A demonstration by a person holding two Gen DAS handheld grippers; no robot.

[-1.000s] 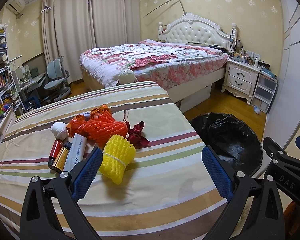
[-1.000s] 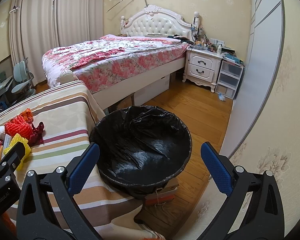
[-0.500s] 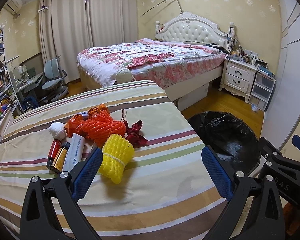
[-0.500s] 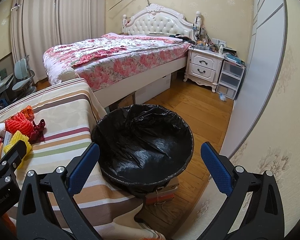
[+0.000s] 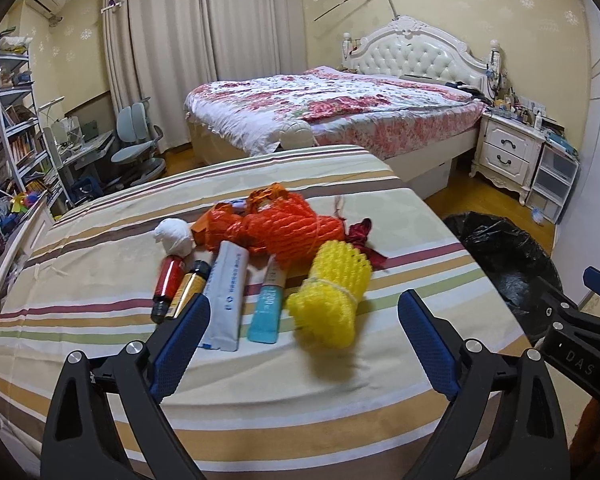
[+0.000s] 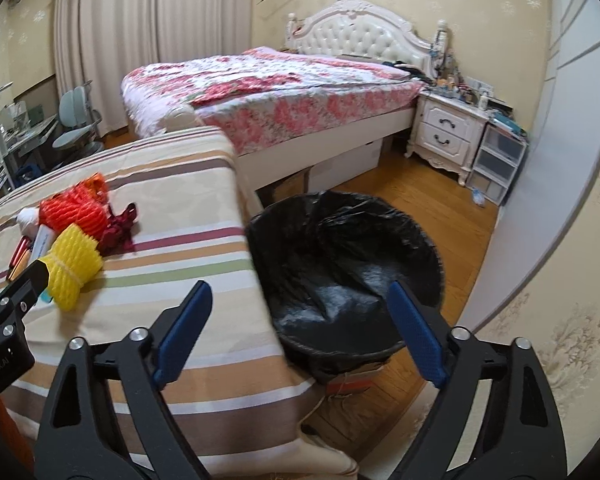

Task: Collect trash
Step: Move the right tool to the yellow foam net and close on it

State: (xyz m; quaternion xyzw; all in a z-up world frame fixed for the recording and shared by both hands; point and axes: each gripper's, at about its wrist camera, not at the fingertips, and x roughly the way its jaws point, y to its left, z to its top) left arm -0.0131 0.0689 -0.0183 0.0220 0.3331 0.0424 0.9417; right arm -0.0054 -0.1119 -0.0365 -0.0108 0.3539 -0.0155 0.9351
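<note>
A pile of trash lies on the striped tablecloth (image 5: pixel 100 248): a yellow foam net (image 5: pixel 330 296), an orange foam net (image 5: pixel 288 228), a dark red scrap (image 5: pixel 364 236), a white paper ball (image 5: pixel 174 236), a white tube (image 5: pixel 226 292), a teal tube (image 5: pixel 268 302), a red bottle (image 5: pixel 166 284) and a gold bottle (image 5: pixel 188 288). My left gripper (image 5: pixel 304 340) is open and empty, just short of the yellow net. My right gripper (image 6: pixel 300 332) is open and empty, above the table's right edge and the black-lined trash bin (image 6: pixel 344 256). The yellow net also shows in the right wrist view (image 6: pixel 72 264).
The bin (image 5: pixel 504 256) stands on the wooden floor right of the table. Behind are a bed with a floral cover (image 5: pixel 328 112), a white nightstand (image 5: pixel 508 152), plastic drawers (image 5: pixel 552 184), a desk chair (image 5: pixel 136 148) and bookshelves (image 5: pixel 12 120).
Both grippers have swung left towards the trash pile. The left one is closer to the yellow net, and the teal tube has come into view. Both stay open.
</note>
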